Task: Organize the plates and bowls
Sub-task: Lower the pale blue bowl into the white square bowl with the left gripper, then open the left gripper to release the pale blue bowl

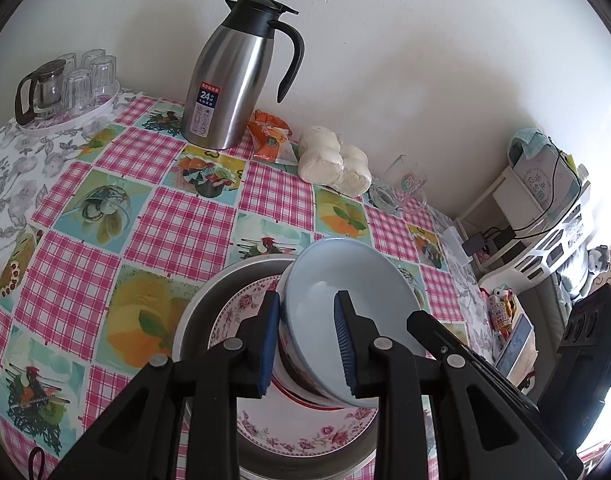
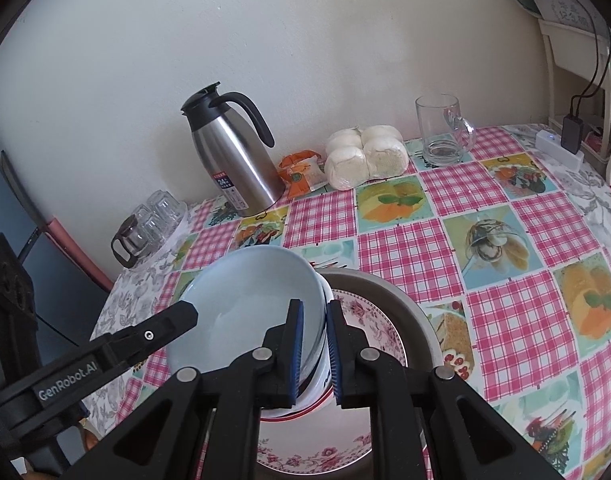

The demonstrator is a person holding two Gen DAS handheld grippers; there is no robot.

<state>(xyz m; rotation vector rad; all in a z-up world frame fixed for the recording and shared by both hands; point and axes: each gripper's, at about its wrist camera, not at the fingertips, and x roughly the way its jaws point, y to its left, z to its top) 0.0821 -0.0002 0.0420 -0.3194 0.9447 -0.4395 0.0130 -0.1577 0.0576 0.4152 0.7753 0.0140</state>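
A light blue bowl (image 1: pixel 345 280) (image 2: pixel 245 292), white outside with a red band at its foot, is tilted above a pink floral plate (image 1: pixel 305 432) (image 2: pixel 365 320). The plate lies inside a round metal basin (image 1: pixel 209 300) (image 2: pixel 405 300) on the checked tablecloth. My left gripper (image 1: pixel 305 340) is shut on the bowl's left wall, one pad outside and one inside. My right gripper (image 2: pixel 315 344) is shut on the opposite wall the same way. Each gripper shows in the other's view, the right gripper's finger (image 1: pixel 445 336) and the left gripper's finger (image 2: pixel 161 328) both at the bowl's rim.
A steel thermos jug (image 1: pixel 233 88) (image 2: pixel 233 160) stands at the back by the wall. Beside it lie an orange snack packet (image 1: pixel 271 136) and bagged white buns (image 1: pixel 333 164) (image 2: pixel 365 156). A glass mug (image 2: pixel 441 132) is at the back right, and a tray of glasses (image 1: pixel 73 84) at the far left.
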